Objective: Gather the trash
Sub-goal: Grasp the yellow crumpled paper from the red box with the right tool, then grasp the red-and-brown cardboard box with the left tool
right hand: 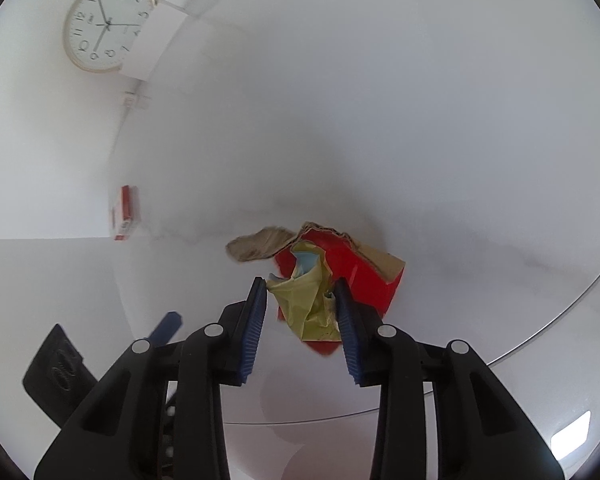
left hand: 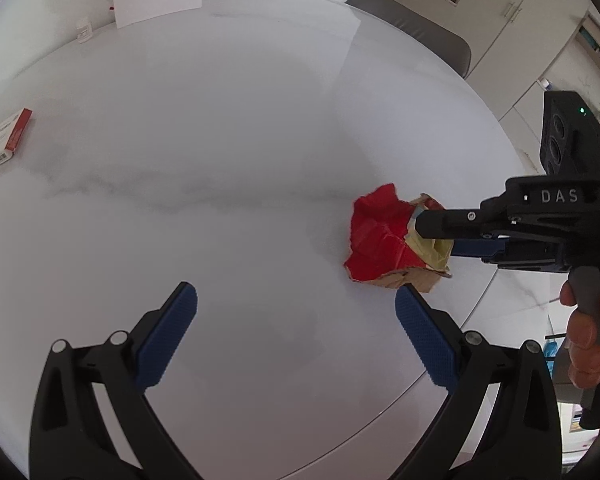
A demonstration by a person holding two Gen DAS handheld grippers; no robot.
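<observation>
A crumpled piece of trash (left hand: 384, 236), red and brown card with yellow paper, lies on the white marble table (left hand: 220, 140) near its right edge. My right gripper (right hand: 300, 292) is shut on the yellow part of the trash (right hand: 308, 300), its blue pads pressing both sides; it also shows in the left wrist view (left hand: 432, 236) coming in from the right. My left gripper (left hand: 296, 300) is open and empty, just in front and left of the trash.
A red and white small box (left hand: 4, 140) lies at the table's left edge, also in the right wrist view (right hand: 126, 212). A wall clock (right hand: 108, 24) and white card (left hand: 156, 6) stand at the back. A grey chair (left hand: 416, 28) is behind the table.
</observation>
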